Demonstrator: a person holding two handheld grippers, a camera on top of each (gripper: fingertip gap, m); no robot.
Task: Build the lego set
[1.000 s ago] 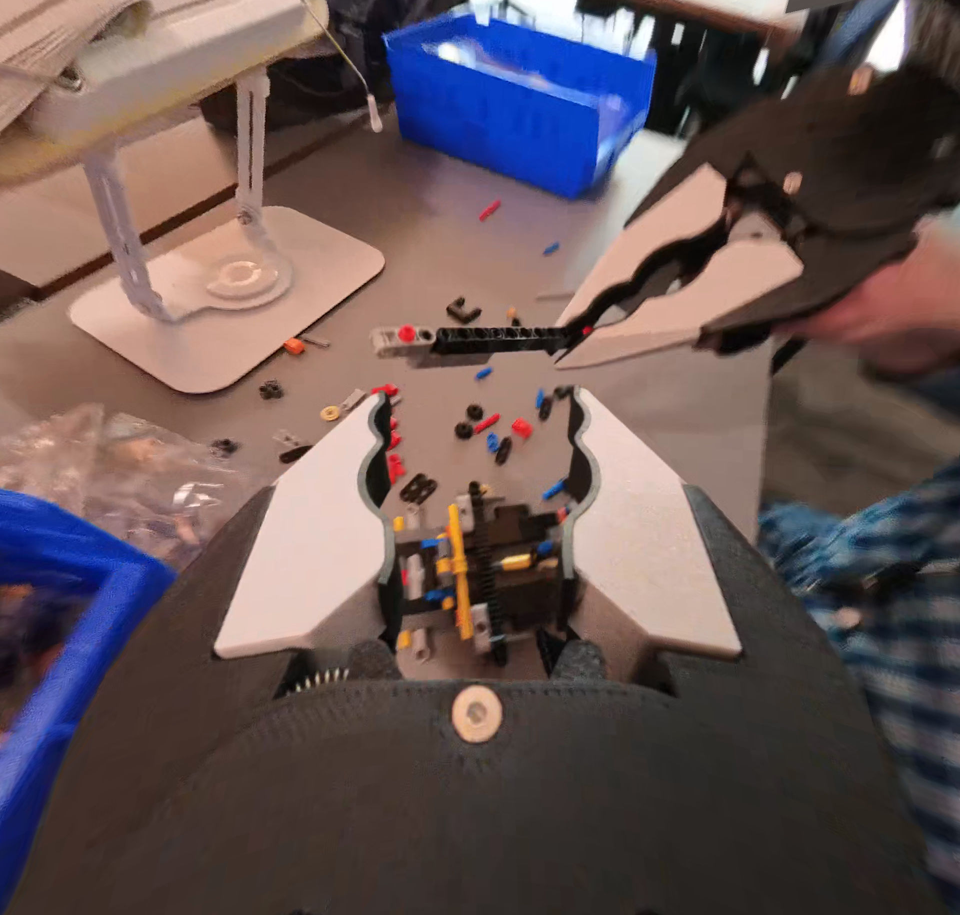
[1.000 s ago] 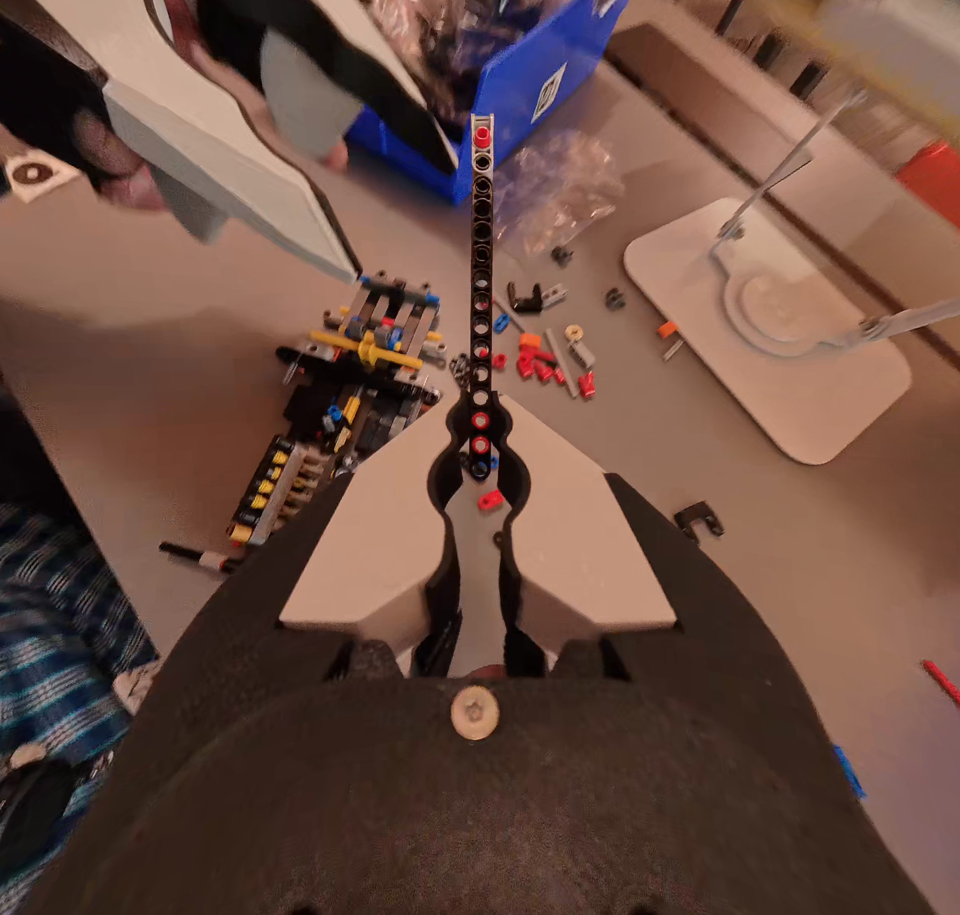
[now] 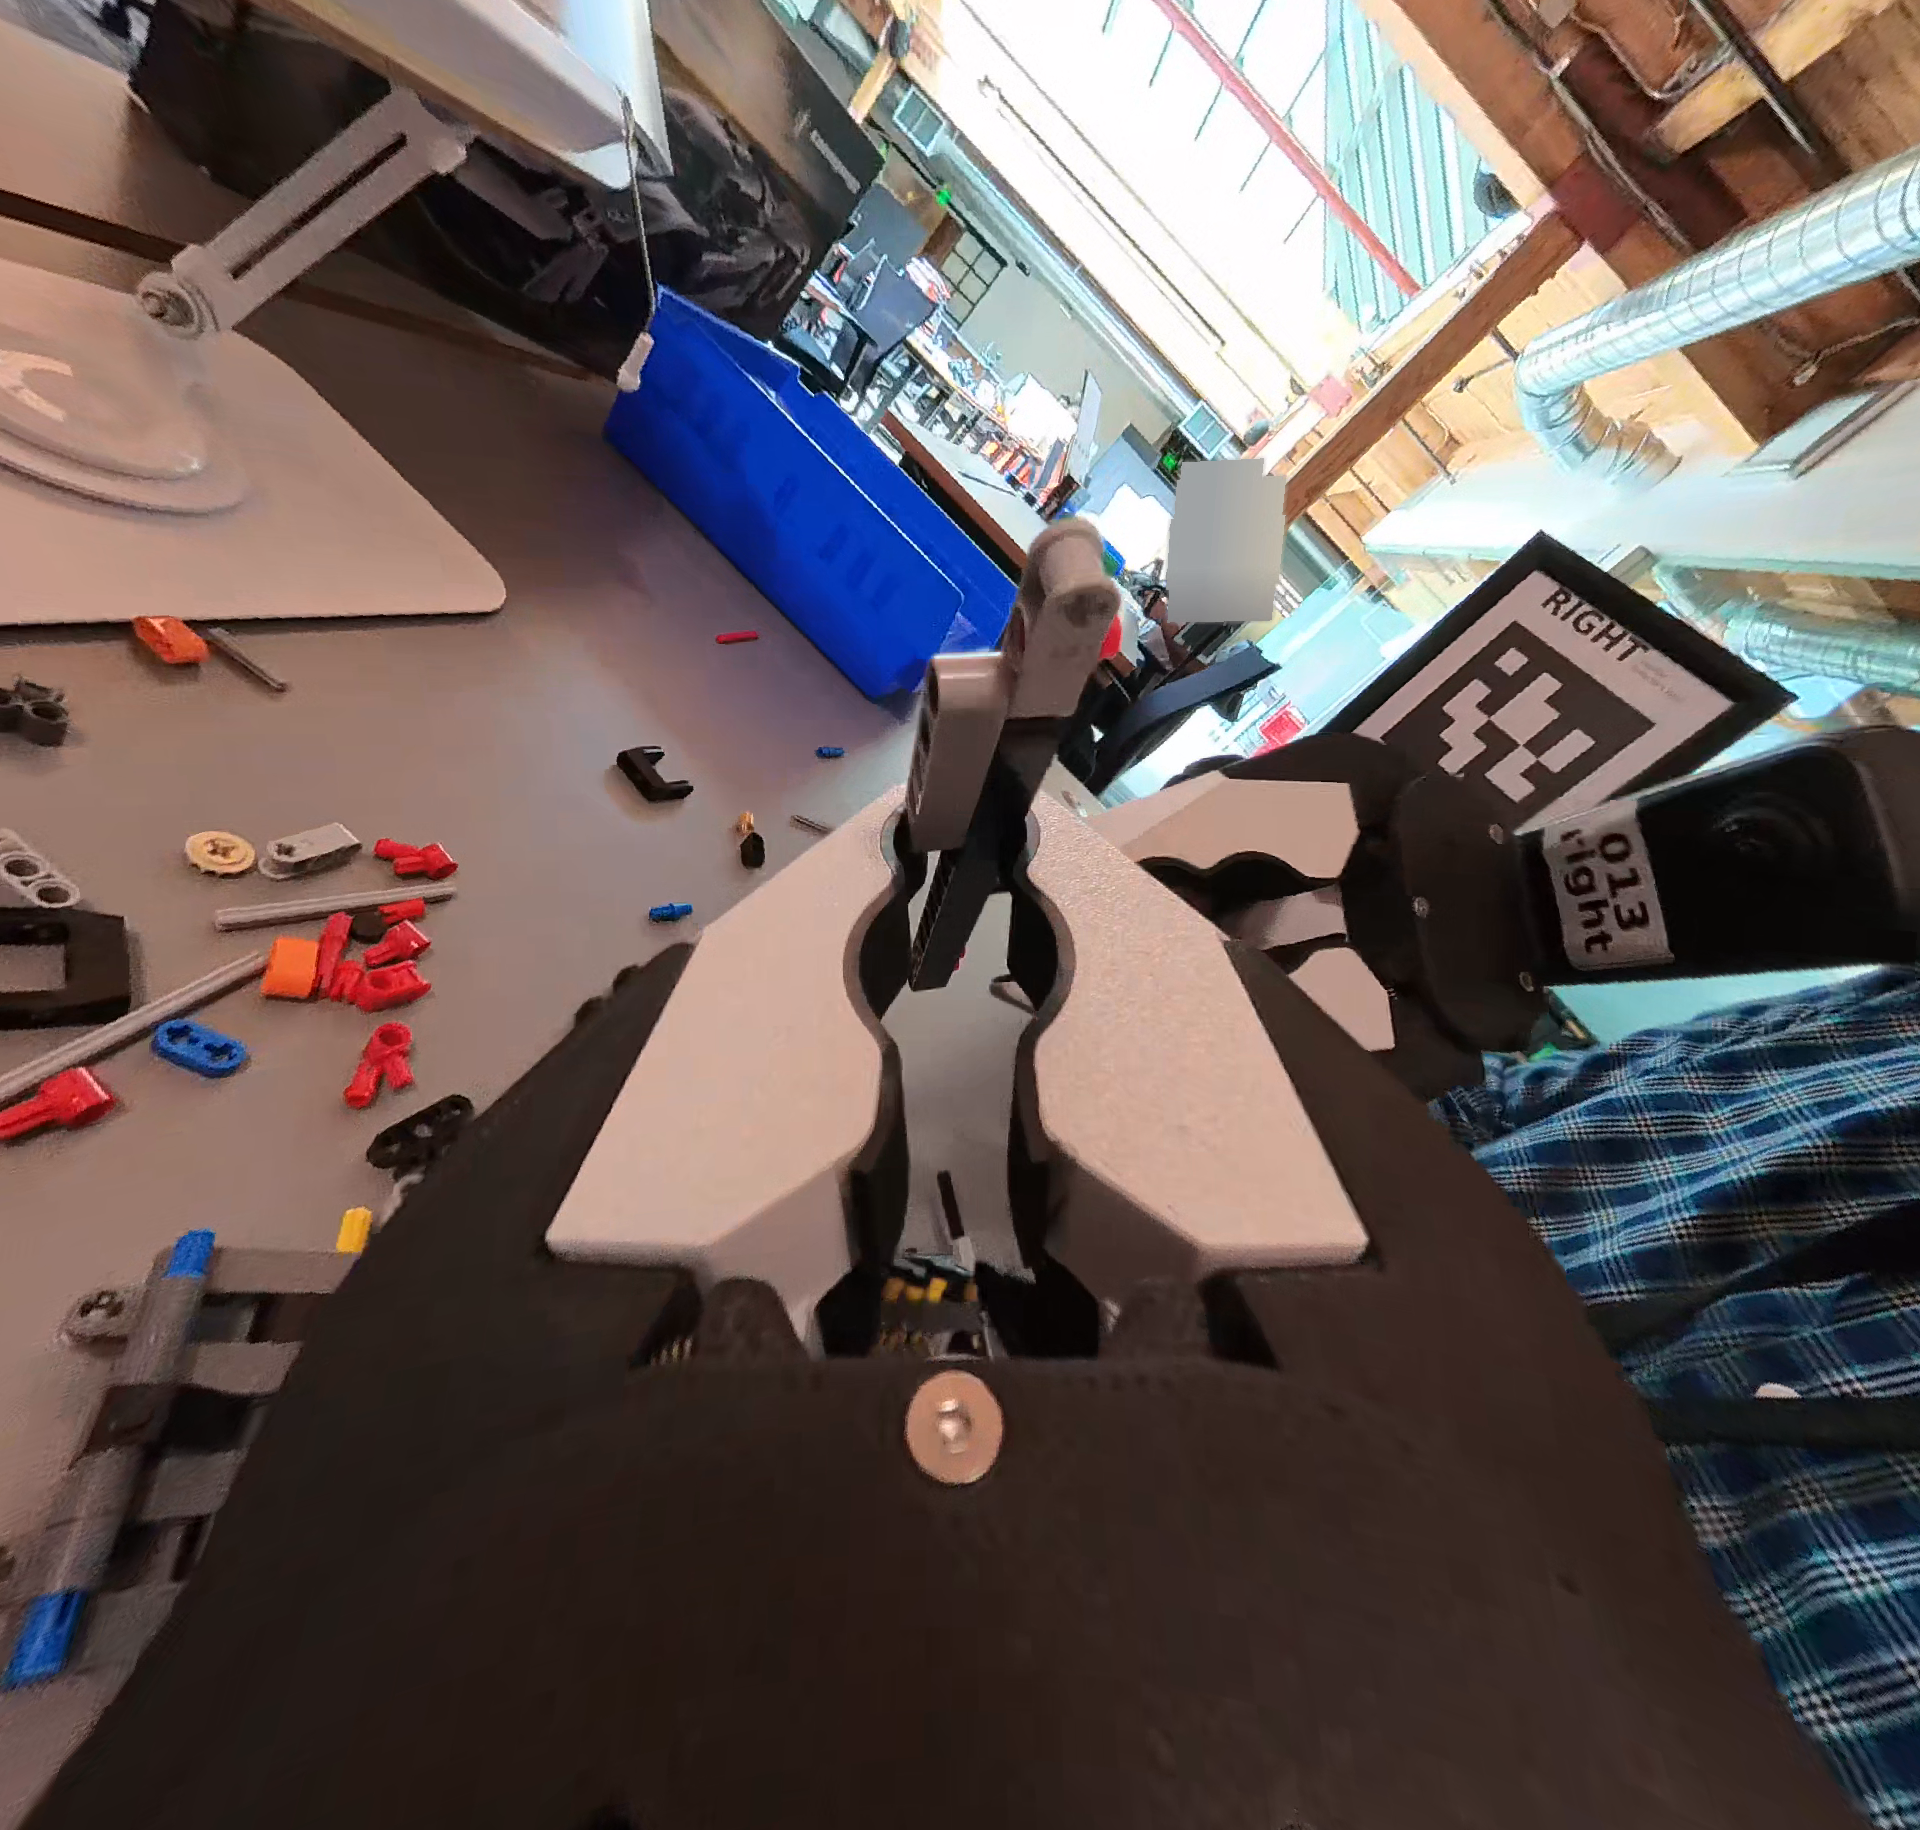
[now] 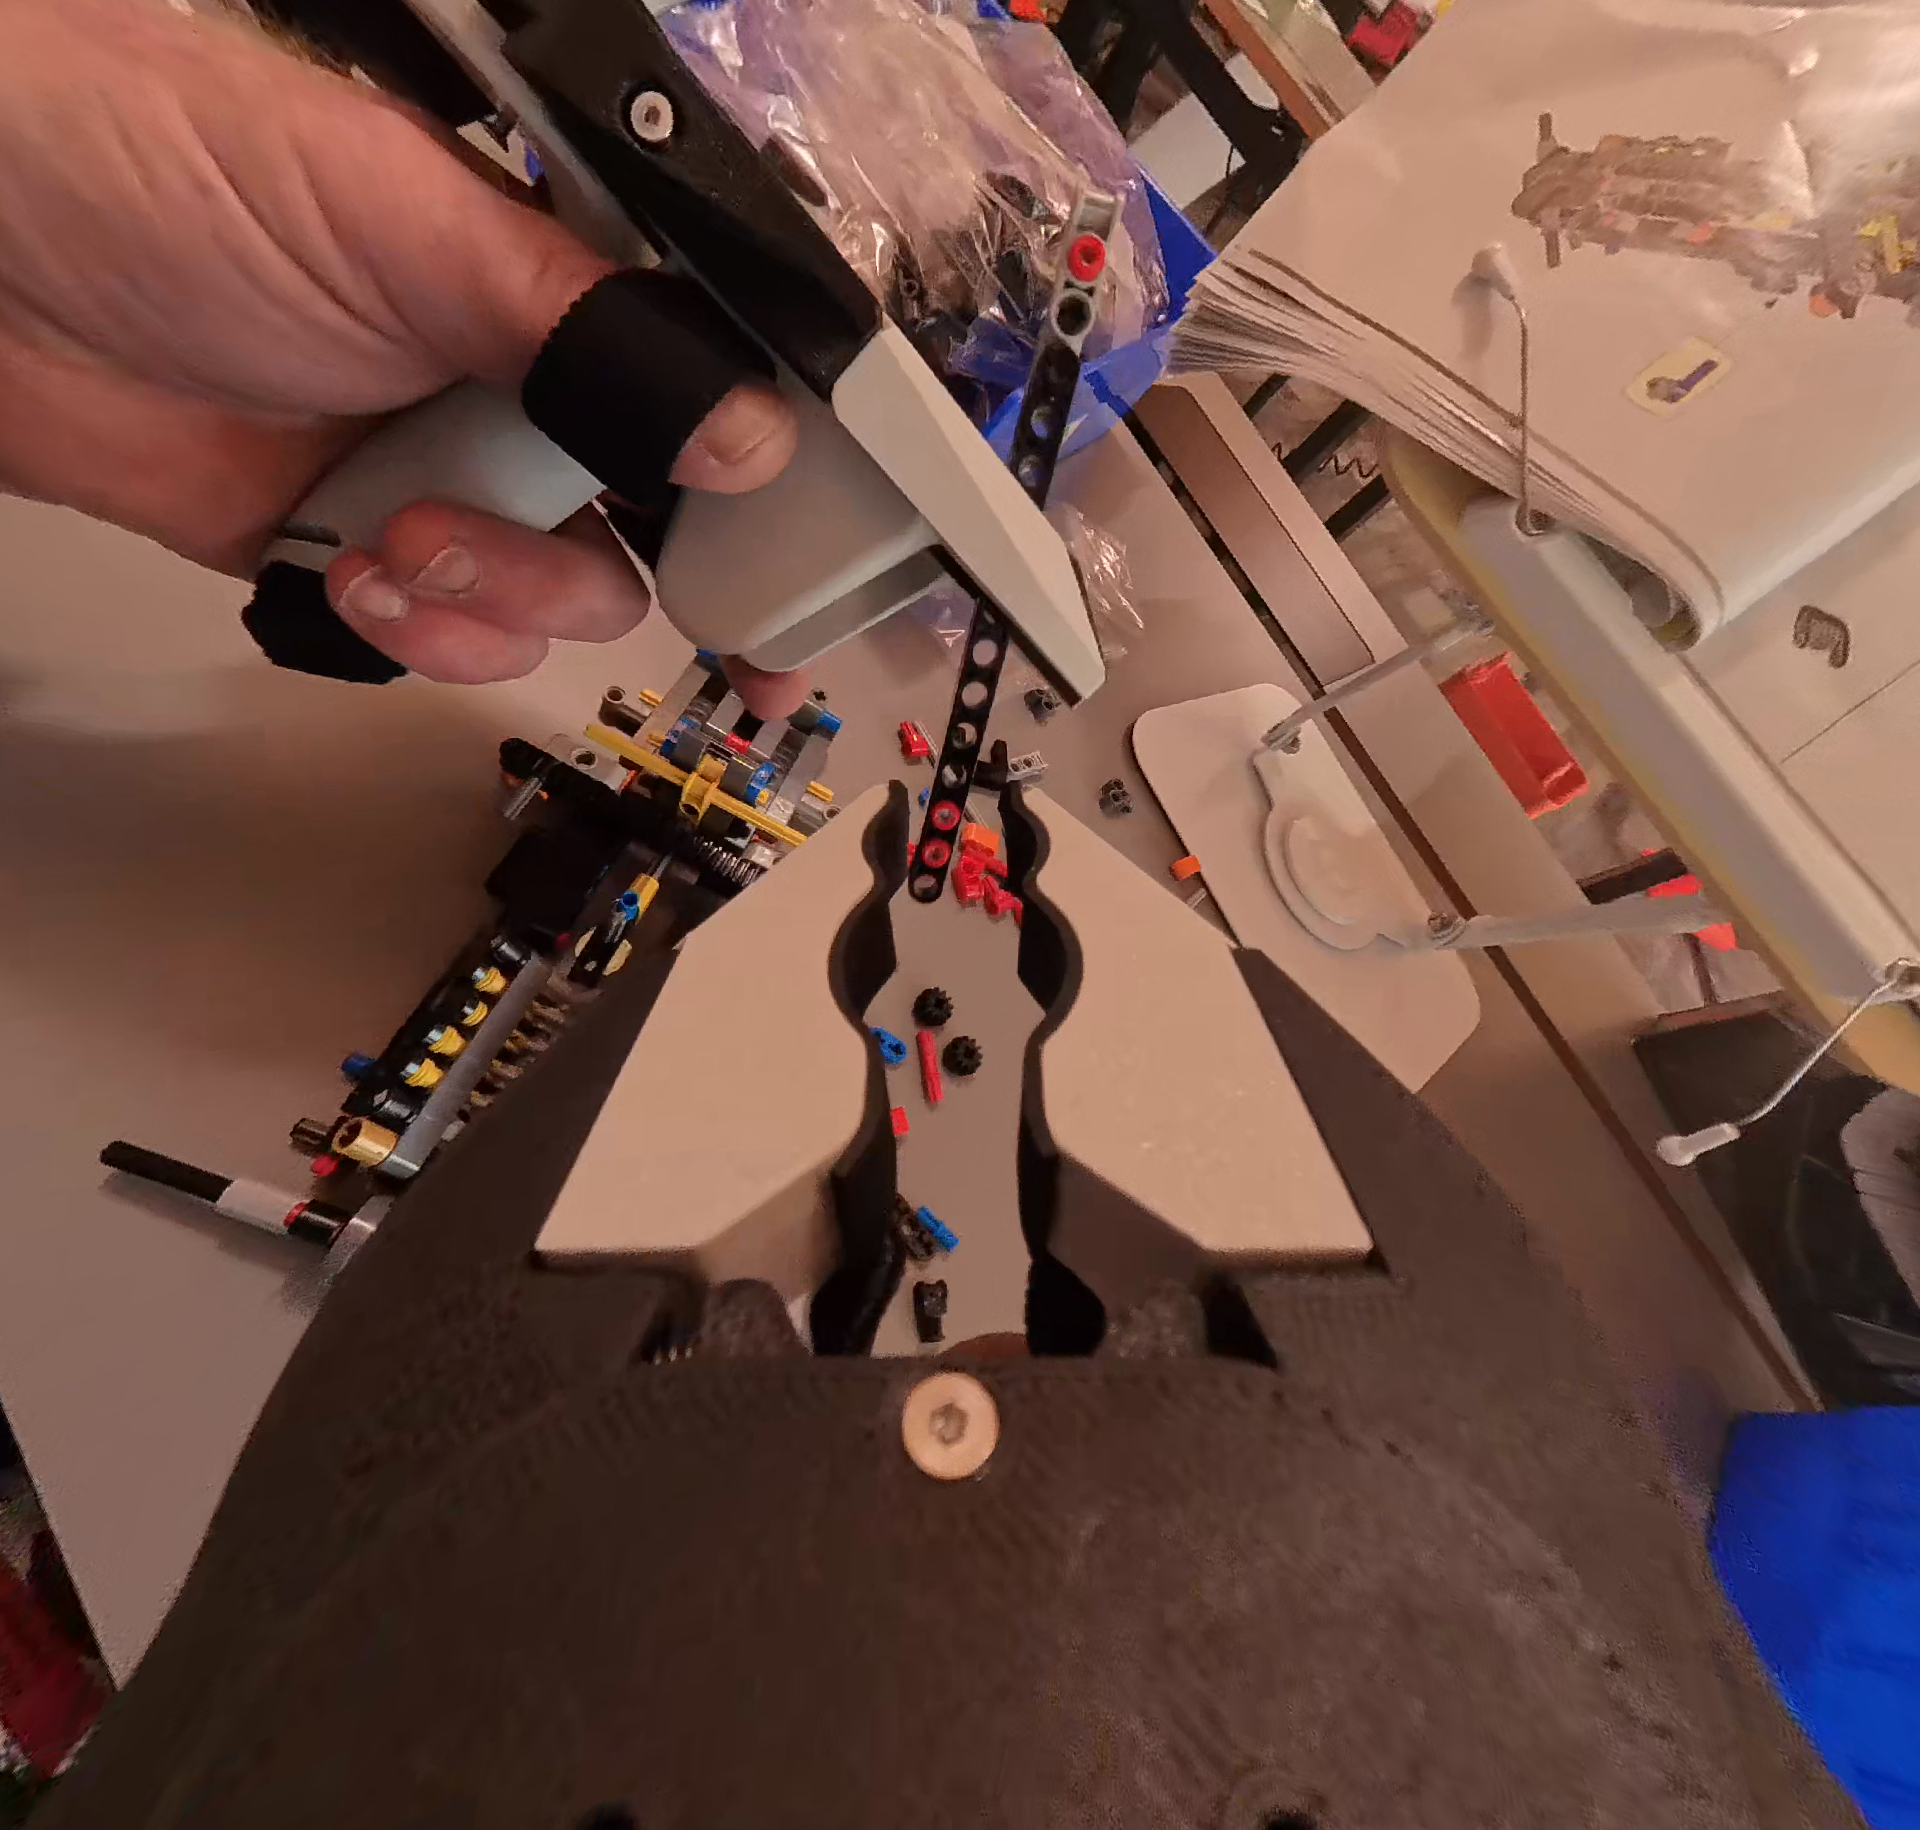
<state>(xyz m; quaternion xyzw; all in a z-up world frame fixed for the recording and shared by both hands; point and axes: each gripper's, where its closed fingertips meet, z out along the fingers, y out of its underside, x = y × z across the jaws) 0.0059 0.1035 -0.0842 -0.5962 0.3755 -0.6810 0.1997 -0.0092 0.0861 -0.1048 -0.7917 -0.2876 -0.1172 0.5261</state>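
A long black holed beam with grey pieces and a red pin at its far end is clamped between the fingers of my left gripper, held up off the table. In the right wrist view the beam runs from the left gripper down to my right gripper, whose jaws stand apart around its lower end without touching it. The right gripper shows close on the right in the left wrist view. The partly built model lies on the table below and to the left.
Loose red, blue, black and grey parts lie scattered on the grey table. A blue bin stands at the back, and a white stand base holds the instruction booklet. A marker pen lies near the model. A hand grips the left gripper. The grippers are tip to tip, or close to it. The marker pen lies around 15 centimeters away from my right fingertips.
The beam has passed from my right gripper to my left: the left has risen off the model and shut on it, and the right jaws have opened.
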